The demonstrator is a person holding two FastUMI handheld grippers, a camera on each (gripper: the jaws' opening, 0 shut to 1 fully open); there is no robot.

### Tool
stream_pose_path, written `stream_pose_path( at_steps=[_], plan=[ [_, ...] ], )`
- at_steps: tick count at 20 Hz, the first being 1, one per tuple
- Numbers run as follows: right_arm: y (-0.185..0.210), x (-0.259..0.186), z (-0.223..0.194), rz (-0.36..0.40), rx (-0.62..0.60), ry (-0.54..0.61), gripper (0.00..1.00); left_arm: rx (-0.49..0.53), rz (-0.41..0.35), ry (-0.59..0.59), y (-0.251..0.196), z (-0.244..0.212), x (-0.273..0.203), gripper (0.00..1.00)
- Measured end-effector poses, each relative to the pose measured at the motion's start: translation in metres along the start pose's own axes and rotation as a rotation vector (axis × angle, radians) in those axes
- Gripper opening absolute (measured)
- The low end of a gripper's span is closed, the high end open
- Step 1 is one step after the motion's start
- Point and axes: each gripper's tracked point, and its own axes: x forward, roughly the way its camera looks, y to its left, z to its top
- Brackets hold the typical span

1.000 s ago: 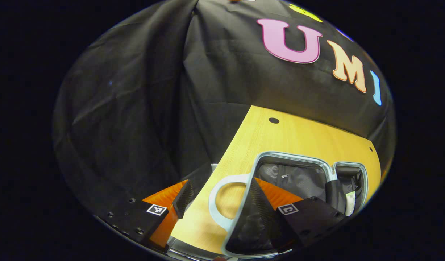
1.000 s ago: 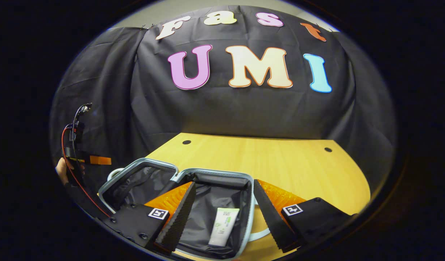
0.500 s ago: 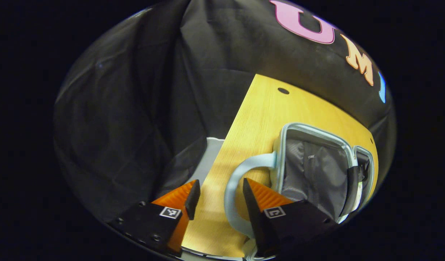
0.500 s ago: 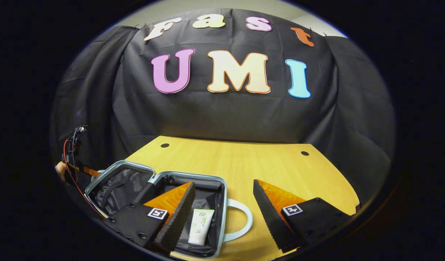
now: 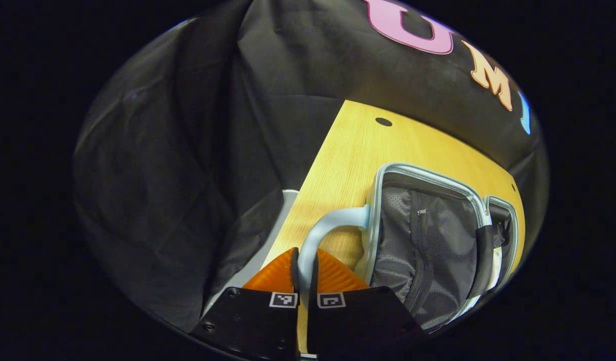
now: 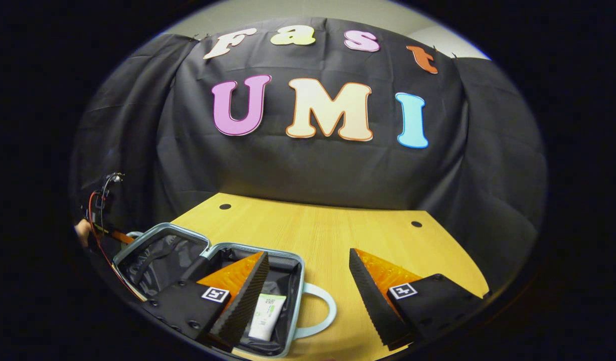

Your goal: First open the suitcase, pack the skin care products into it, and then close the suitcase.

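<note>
Since a second ago the left gripper [image 5: 304, 265] has closed: its fingers, then spread wide on either side of the suitcase rim, are now clamped together on the pale blue handle [image 5: 322, 230], which runs up from between the fingertips and curves over to the right into the shell. Just right of those fingers lies the open suitcase [image 5: 428, 175], its grey mesh-lined half nearest, the second half beyond it, both flat on the counter [image 5: 348, 150].

In the right gripper view, the other gripper and the hand holding it [image 6: 81, 231] appear far off to the left, at the outer end of the case. The open suitcase [image 6: 160, 228] spreads leftward from the right gripper's left finger [image 6: 243, 296], which hangs over the nearer half. A white skin care tube [image 6: 267, 317] lies inside that half, just right of this finger and partly tucked behind it. A second pale blue handle [image 6: 323, 306] sticks out between the two fingers. The right gripper [image 6: 308, 296] has its fingers wide apart, holding nothing, its right finger over bare counter [image 6: 338, 225].
</note>
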Motion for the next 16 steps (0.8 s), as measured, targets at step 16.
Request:
stream_pose_path(
  at_steps=[16],
  plan=[
    [-0.078,-0.013,0.017,0.133,0.037,-0.089,0.99,0.044,-0.05,-0.313,-0.133,0.099,-0.185,0.0]
  ],
)
